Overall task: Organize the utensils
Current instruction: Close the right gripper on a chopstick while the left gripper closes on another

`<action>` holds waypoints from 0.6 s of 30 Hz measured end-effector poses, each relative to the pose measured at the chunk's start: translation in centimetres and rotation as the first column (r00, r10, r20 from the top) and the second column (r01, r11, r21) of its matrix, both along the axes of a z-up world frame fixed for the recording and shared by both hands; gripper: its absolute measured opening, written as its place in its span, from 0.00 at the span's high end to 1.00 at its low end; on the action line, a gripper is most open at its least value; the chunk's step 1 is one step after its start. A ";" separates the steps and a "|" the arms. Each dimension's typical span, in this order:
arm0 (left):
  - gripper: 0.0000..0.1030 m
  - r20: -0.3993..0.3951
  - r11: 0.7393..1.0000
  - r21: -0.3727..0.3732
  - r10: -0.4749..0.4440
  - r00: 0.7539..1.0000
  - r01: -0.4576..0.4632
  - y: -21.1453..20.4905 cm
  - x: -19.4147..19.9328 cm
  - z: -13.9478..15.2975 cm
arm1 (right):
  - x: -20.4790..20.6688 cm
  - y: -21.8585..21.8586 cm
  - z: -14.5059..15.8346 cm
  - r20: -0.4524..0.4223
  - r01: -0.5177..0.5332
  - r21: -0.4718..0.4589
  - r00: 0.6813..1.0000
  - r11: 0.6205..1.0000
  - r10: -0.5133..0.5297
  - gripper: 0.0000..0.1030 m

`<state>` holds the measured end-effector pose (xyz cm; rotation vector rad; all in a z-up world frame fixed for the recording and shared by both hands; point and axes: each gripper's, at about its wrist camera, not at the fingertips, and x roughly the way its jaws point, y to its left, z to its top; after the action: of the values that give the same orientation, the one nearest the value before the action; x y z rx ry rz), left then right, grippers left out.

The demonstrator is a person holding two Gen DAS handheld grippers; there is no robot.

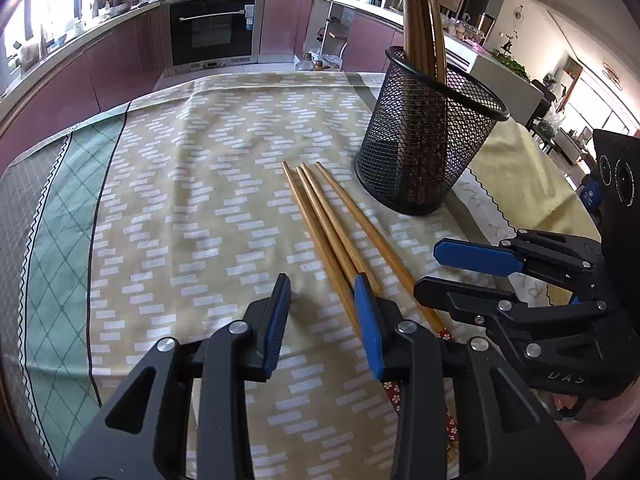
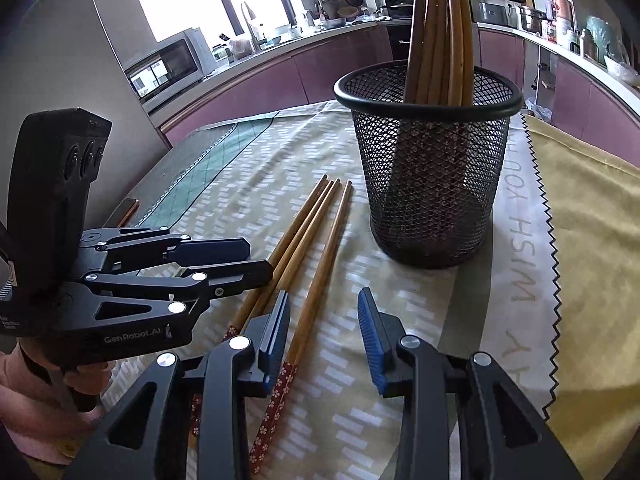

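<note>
Several wooden chopsticks (image 1: 332, 232) with red flowered ends lie side by side on the patterned tablecloth (image 1: 192, 184). Just right of them stands a black mesh holder (image 1: 428, 132) with more chopsticks upright in it. My left gripper (image 1: 323, 316) is open low over the cloth, its right pad (image 1: 368, 320) above the lying chopsticks. My right gripper (image 2: 324, 320) is also open. One lying chopstick (image 2: 320, 272) runs between its jaws close to the left pad (image 2: 280, 332), and nothing presses on it. Each gripper shows in the other's view: the right gripper (image 1: 428, 268) and the left gripper (image 2: 252, 258). The mesh holder (image 2: 432, 168) stands ahead.
A yellow cloth (image 2: 592, 248) with a zigzag edge covers the table's right side. A flat dark object (image 2: 128, 208) lies at the far left table edge. Kitchen counters, an oven (image 1: 214, 32) and a microwave (image 2: 168, 64) lie beyond. A person's hand (image 2: 24, 380) holds the left gripper.
</note>
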<state>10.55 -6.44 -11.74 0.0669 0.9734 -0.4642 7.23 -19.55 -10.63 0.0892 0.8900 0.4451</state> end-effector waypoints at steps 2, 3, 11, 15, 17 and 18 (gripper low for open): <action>0.69 -0.001 1.000 0.001 0.003 1.000 -0.003 -0.1 0.1 -0.1 | 0.1 0.0 -0.1 -0.003 0.001 -0.002 1.000 1.000 -0.001 0.67; 0.70 0.000 1.000 0.003 0.004 1.000 -0.004 -0.1 0.0 -0.1 | 0.1 0.1 -0.1 -0.002 0.001 -0.006 1.000 1.000 -0.001 0.67; 0.76 0.014 0.999 0.032 -0.005 1.000 0.005 -0.2 -0.3 -0.2 | 0.3 0.6 -0.3 0.000 0.003 -0.031 1.000 1.000 -0.003 0.67; 0.81 0.005 1.000 0.015 -0.006 1.000 0.006 0.2 -0.4 -0.2 | 0.7 1.1 -0.4 0.002 0.005 -0.049 1.000 0.999 -0.005 0.67; 0.82 0.006 1.000 0.015 -0.004 1.000 0.004 0.2 -0.3 -0.1 | 0.9 1.4 -0.4 0.005 0.008 -0.063 1.000 0.998 -0.008 0.68; 0.83 0.005 1.000 0.015 -0.004 1.000 0.003 0.3 -0.3 -0.1 | 1.1 1.6 -0.4 0.008 0.009 -0.073 1.000 0.997 -0.008 0.68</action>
<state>10.24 -6.18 -11.81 0.0828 0.9721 -0.4600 8.29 -17.92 -11.04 0.0242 0.8975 0.4040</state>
